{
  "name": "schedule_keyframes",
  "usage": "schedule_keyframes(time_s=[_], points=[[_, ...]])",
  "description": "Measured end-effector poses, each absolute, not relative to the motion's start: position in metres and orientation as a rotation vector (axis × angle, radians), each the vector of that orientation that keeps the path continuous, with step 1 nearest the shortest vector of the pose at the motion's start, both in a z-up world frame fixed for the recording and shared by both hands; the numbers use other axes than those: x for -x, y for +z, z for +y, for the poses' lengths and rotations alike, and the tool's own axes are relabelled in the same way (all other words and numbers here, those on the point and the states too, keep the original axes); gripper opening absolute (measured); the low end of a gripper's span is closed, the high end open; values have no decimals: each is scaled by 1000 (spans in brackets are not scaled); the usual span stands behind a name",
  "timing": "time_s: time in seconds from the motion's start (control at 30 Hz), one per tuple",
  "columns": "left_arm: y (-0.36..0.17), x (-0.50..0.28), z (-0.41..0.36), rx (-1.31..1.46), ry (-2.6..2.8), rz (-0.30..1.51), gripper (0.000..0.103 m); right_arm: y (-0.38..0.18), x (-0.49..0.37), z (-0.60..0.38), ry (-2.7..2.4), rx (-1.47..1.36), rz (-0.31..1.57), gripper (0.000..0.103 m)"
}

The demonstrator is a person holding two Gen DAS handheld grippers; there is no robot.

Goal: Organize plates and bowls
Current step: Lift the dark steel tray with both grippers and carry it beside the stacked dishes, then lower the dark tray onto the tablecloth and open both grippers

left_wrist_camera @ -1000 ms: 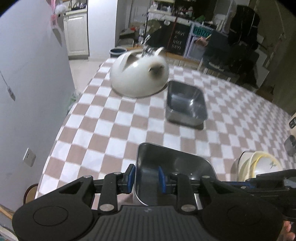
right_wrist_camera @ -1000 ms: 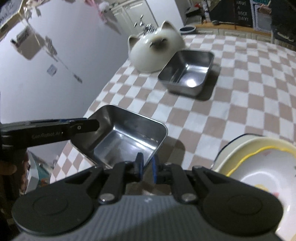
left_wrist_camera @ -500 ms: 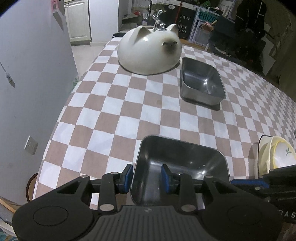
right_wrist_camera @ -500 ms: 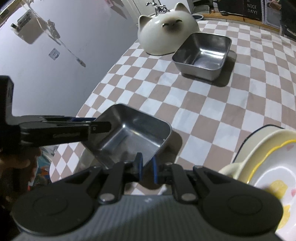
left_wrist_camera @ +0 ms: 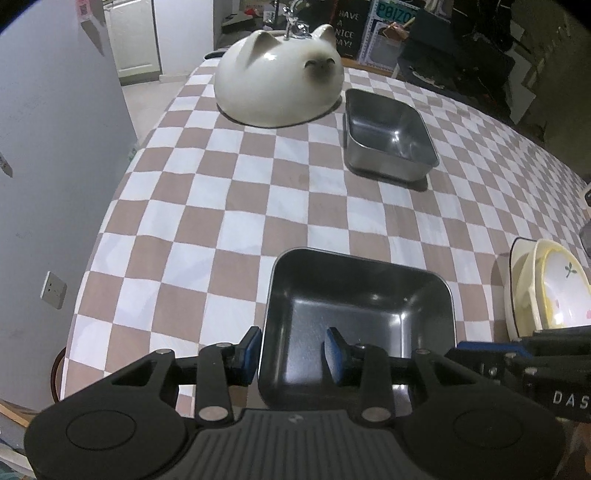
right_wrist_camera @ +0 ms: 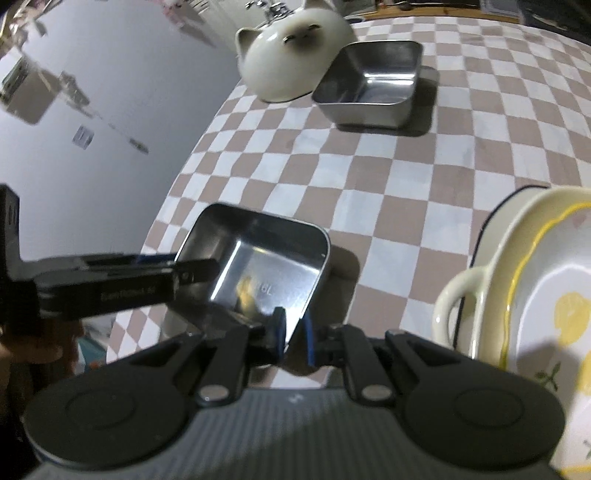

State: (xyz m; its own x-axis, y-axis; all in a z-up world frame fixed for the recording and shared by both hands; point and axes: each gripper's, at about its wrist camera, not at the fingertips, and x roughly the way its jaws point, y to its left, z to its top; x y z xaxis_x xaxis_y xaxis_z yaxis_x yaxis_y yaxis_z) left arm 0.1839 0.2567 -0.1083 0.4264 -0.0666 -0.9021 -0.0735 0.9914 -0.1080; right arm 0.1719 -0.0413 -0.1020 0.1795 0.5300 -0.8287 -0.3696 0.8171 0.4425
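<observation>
A square steel tray (left_wrist_camera: pixel 358 310) is held above the checked tablecloth (left_wrist_camera: pixel 229 206). My right gripper (right_wrist_camera: pixel 292 341) is shut on its near right rim; the tray also shows in the right wrist view (right_wrist_camera: pixel 258 258). My left gripper (left_wrist_camera: pixel 291 352) is open, its blue pads astride the tray's near left wall without pinching it. A second steel tray (left_wrist_camera: pixel 388 136) stands at the far side beside a white cat-shaped bowl (left_wrist_camera: pixel 277 88) lying upside down. Stacked cream and yellow-rimmed dishes (right_wrist_camera: pixel 535 295) sit at the right.
A grey wall (left_wrist_camera: pixel 55 147) runs along the table's left edge. Dark furniture and a chalkboard sign (left_wrist_camera: pixel 345 33) stand behind the far edge. The dish stack also shows in the left wrist view (left_wrist_camera: pixel 543 291).
The held tray has risen and moved toward the far side. My left gripper's pads have spread wider, from close on the wall to open around it. The right gripper stays shut on the rim.
</observation>
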Motion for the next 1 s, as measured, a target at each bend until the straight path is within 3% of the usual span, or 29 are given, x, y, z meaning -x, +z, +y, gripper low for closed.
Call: schedule_keyframes(time_s=[0.63, 0.8, 1.0], points=[[-114, -186, 264, 194, -61, 1159, 41, -113, -163, -50, 504, -277, 1228, 15], [-116, -188, 264, 196, -75, 1172, 61, -113, -164, -55, 500, -306, 1228, 15], [-114, -186, 265, 195, -59, 1170, 79, -107, -161, -57, 513, -302, 1211, 42]])
